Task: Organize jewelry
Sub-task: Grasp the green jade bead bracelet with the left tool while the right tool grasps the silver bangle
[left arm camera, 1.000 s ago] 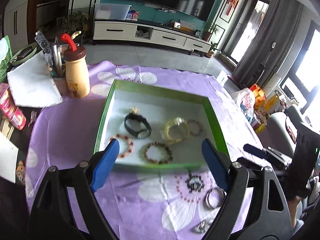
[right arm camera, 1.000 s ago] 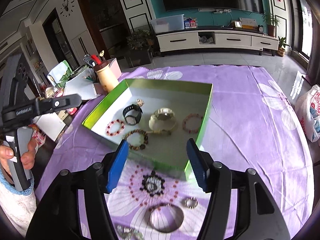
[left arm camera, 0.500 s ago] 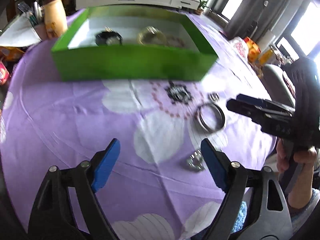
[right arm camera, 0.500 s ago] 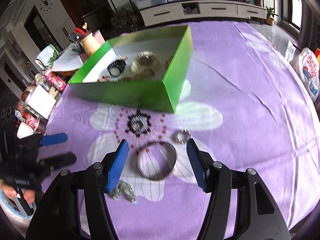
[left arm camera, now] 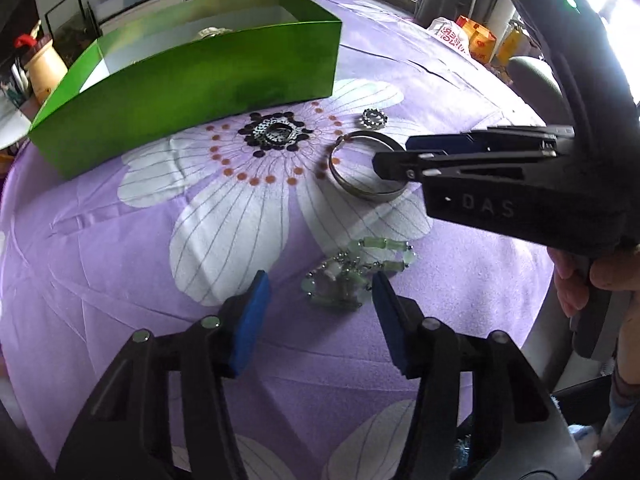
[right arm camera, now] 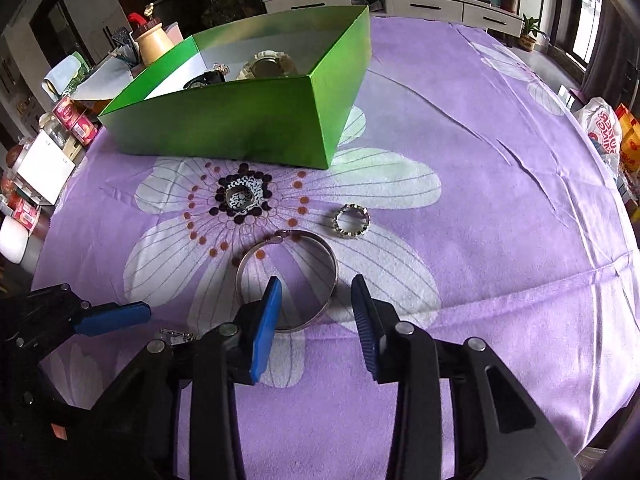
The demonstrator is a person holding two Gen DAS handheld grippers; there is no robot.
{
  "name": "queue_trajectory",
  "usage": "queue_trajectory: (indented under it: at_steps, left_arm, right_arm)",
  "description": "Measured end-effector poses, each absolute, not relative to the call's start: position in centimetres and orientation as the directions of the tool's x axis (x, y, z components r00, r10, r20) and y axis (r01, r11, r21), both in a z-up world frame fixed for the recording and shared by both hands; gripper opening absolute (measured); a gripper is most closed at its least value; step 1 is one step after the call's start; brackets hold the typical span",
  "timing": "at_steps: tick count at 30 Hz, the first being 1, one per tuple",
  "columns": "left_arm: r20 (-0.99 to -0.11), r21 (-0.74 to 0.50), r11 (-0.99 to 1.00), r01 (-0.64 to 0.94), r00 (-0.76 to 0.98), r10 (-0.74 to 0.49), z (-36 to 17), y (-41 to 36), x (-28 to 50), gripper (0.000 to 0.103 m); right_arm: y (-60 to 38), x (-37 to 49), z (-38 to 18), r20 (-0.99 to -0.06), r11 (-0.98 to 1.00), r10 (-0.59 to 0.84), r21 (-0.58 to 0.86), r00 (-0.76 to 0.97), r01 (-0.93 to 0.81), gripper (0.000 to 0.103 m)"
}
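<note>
- Both of my grippers have dropped low over the purple cloth within the last second; the green box (right arm camera: 248,120), which lay under them then, now stands beyond them, and the loose pieces lie right at my fingertips.
- Silver bangle (right arm camera: 288,280): lies flat on the tablecloth (right arm camera: 500,200), its near rim between the spread blue pads of my right gripper (right arm camera: 316,312). That gripper is wide open and holds nothing.
- Pale green bead piece (left arm camera: 352,272): a small heap of beads and chain, its longer run lying roughly crosswise to my left gripper (left arm camera: 320,300), just ahead of the tips and towards the right-hand pad. That gripper is also fully open and empty.
- Deciding relation: each piece sits directly ahead of its own claw, the bangle nearer my right, the bead heap nearer my left. I judge that the right needs only to close across the bangle's near rim.
- Small toothed ring (right arm camera: 352,221): beyond the bangle, slightly right, apart from it.
- Dark beaded ornament (right arm camera: 240,198): on the printed flower's centre, near the box's front wall.
- Box contents: a pale bracelet (right arm camera: 268,65) and a dark watch (right arm camera: 206,79) show above the wall; the rest is hidden.
- Background: a tan bottle (right arm camera: 154,44) stands past the box.
</note>
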State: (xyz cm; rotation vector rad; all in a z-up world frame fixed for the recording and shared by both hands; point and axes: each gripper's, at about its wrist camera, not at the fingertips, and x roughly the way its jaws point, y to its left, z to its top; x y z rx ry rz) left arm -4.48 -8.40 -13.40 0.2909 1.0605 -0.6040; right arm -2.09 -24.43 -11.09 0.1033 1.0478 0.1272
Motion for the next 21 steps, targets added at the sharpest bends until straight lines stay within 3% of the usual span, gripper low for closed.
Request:
queue_trajectory:
  at_steps: [1, 3, 5, 6, 8, 13, 15, 21]
  left_arm:
    - [-0.878, -0.049, 0.799, 0.600, 0.356, -0.321, -13.4, -8.5, -4.8, 0.052]
    - [-0.869, -0.016, 0.790, 0.613, 0.382, -0.314, -13.4, -8.6, -5.5, 0.034]
    - [-0.864, -0.020, 0.792, 0.610, 0.388, -0.321, -13.3, -8.4, -5.3, 0.030]
    - [-0.862, -0.026, 0.798, 0.602, 0.391, -0.323, -13.3, -8.1, -5.2, 0.019]
    - [-0.861, -0.040, 0.813, 0.581, 0.394, -0.323, -13.2, -7.5, -4.5, 0.012]
    - [-0.861, -0.117, 0.848, 0.516, 0.373, -0.346, -13.0, -6.1, -2.6, 0.012]
    - [-0.855, -0.158, 0.855, 0.494, 0.364, -0.369, -12.9, -5.4, -2.0, 0.007]
    - [-0.834, -0.185, 0.876, 0.445, 0.400, -0.379, -11.4, -3.2, -0.7, 0.007]
  right_arm:
    - [-24.4, -2.0, -11.1, -0.854, 0.989, 0.146, 0.136, 0.499, -0.057, 0.031]
    - [-24.4, -1.8, -11.1, -0.851, 0.992, 0.129, 0.115, 0.509, -0.059, 0.022]
    - [-24.3, -1.7, -11.2, -0.847, 0.993, 0.115, 0.098, 0.520, -0.061, 0.013]
    - [-24.3, -1.6, -11.2, -0.845, 0.994, 0.112, 0.095, 0.523, -0.058, 0.009]
    - [-24.4, -1.5, -11.3, -0.842, 0.993, 0.115, 0.102, 0.527, -0.053, 0.005]
    - [-24.2, -1.5, -11.0, -0.833, 0.992, 0.126, 0.113, 0.539, -0.056, 0.004]
    - [-24.2, -1.5, -10.7, -0.827, 0.991, 0.131, 0.120, 0.547, -0.057, 0.004]
    - [-23.9, -1.3, -9.5, -0.805, 0.989, 0.146, 0.129, 0.574, -0.070, 0.004]
